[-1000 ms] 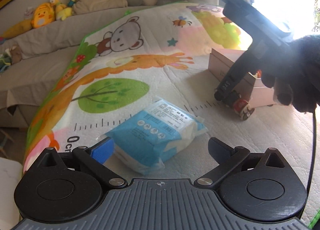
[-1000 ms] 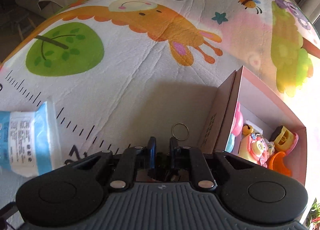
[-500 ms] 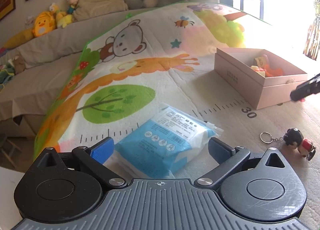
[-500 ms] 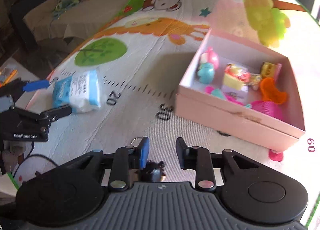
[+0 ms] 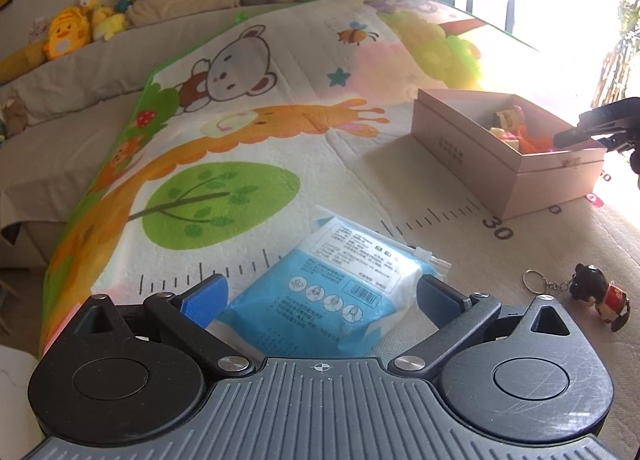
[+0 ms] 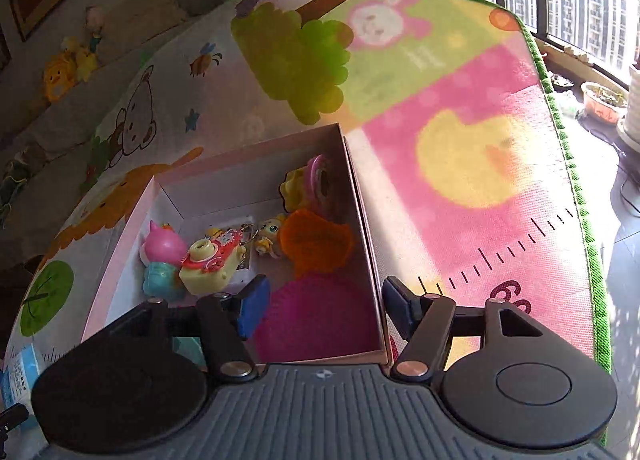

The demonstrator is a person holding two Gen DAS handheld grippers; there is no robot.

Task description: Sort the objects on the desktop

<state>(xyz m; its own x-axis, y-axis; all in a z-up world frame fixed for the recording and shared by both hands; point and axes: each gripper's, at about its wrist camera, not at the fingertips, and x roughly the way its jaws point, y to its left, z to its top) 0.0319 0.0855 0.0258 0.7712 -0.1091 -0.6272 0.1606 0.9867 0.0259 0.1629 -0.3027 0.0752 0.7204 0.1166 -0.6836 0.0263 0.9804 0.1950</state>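
Jaws of your left gripper [image 5: 320,296] stand spread wide in the left wrist view, one blue pad on each side of the blue-and-white plastic tissue pack [image 5: 328,296], which lies flat on the cartoon-printed play mat [image 5: 248,196]; the pack sits between the pads, and contact is hard to judge. At 3 o'clock of the pack, well apart from it, the small black-headed doll keychain with a red body [image 5: 600,296] lies on the mat, its metal ring toward the pack. Up at 1 o'clock stands the open pink cardboard box [image 5: 516,180], toys showing inside. Your right gripper [image 5: 600,128] enters from the right edge at the box's near right corner. Plush toys [image 5: 68,34] line the sofa at 11 o'clock.

Right wrist view: your right gripper [image 6: 324,306] is released, jaws wide and holding nothing, straddling the right wall of the box [image 6: 360,212], left pad inside, right pad outside. In the box lie a yellow toy camera with a red front [image 6: 208,272], a pink-and-teal figure [image 6: 162,260] at its 9 o'clock, an orange scalloped piece [image 6: 316,244] and a magenta ridged piece [image 6: 316,320].
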